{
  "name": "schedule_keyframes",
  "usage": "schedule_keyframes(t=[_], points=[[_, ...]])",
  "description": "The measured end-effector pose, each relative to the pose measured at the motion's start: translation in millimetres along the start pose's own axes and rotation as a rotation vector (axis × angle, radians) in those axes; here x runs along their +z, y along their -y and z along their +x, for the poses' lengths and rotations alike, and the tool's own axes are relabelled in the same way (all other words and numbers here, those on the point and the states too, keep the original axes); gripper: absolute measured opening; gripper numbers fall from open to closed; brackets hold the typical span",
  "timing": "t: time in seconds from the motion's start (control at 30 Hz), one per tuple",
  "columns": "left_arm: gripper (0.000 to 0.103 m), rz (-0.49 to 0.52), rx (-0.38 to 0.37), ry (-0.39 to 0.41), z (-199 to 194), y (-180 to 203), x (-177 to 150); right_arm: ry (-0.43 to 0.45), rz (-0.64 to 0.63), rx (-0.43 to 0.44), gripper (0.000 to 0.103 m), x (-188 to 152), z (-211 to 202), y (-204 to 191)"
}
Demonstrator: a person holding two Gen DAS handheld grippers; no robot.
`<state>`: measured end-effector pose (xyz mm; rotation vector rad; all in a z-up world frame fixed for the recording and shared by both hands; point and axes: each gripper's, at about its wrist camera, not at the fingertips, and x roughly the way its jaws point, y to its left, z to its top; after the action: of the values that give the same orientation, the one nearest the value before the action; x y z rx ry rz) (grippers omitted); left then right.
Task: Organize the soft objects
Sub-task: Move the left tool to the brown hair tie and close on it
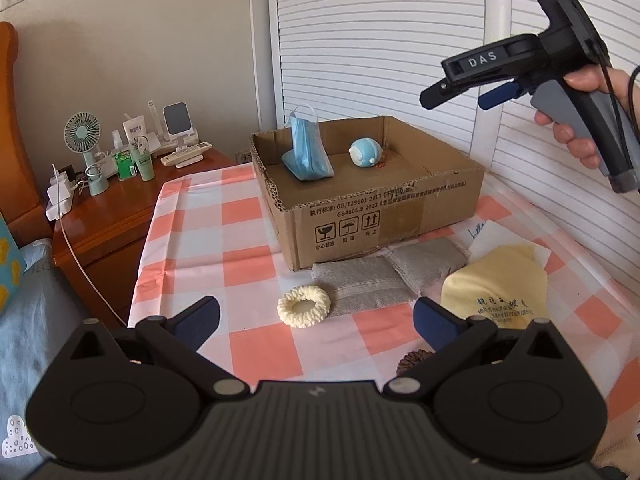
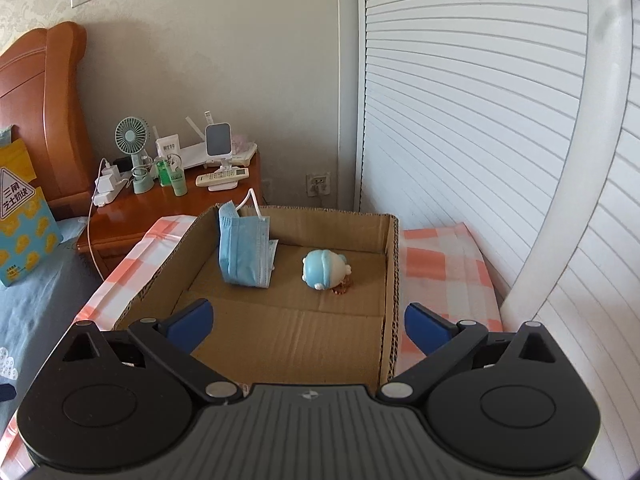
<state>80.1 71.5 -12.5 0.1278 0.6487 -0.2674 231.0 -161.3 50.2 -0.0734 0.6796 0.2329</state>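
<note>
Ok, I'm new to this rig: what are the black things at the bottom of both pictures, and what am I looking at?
Those are two hand-held grippers, each with a camera looking along its blue-padded fingers. The left gripper, open and empty, hovers over the checked cloth, near a cream scrunchie, a grey cloth pouch and a yellow cloth. The right gripper, also open and empty, hangs above the cardboard box, which holds a blue face mask and a small blue toy. The left view shows a person's hand holding it.
</note>
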Motion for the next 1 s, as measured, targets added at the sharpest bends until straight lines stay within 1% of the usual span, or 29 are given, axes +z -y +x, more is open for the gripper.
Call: schedule_keyframes(t=[0.23,0.43,0.6,0.7,1.0], points=[[0.102,0.023,-0.015,-0.013,-5,12,-6,-0.032,0.009,-0.031,0.103,-49,-25,3],[0.102,0.023,-0.031,-0.041,-2,19,-11,-0.033,0.023,-0.036,0.103,-89,-46,6],[0.102,0.038,-0.029,-0.051,-1,27,-13,-0.029,0.028,-0.041,0.103,-113,-59,6],[0.102,0.031,-0.036,-0.063,2,30,-15,-0.01,0.022,-0.058,0.103,-126,-65,6],[0.102,0.047,-0.045,-0.119,15,40,-24,-0.035,0.048,-0.146,0.103,-159,-63,21]])
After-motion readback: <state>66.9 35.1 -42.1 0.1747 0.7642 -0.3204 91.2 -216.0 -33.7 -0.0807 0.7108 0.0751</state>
